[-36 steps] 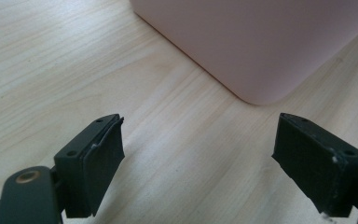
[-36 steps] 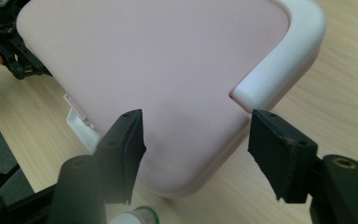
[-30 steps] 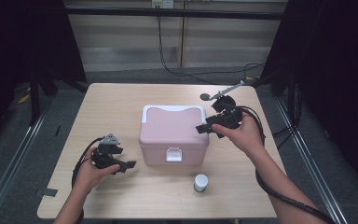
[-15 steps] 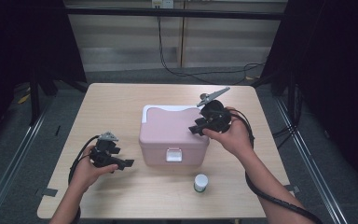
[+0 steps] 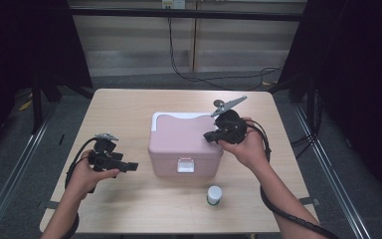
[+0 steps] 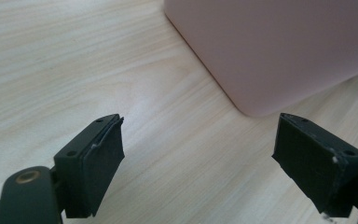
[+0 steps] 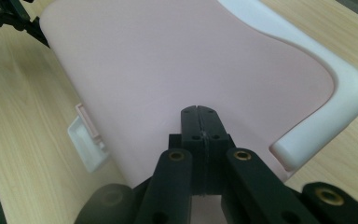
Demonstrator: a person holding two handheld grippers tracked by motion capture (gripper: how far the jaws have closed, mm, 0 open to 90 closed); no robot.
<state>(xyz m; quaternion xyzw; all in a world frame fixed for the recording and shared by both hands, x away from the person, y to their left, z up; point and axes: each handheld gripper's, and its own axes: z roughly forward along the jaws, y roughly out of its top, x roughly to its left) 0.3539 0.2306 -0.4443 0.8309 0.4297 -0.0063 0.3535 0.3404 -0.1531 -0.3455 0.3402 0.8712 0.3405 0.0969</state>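
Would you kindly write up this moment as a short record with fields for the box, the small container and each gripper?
box: pink box with white handle, lid down, mid-table, white latch facing the person
small container: white jar with green band, upright on the table in front of the box, apart from it
left gripper: jaws wide open, nothing between them, left of the box
right gripper: jaws just closed, now shut on nothing, over the right part of the lid
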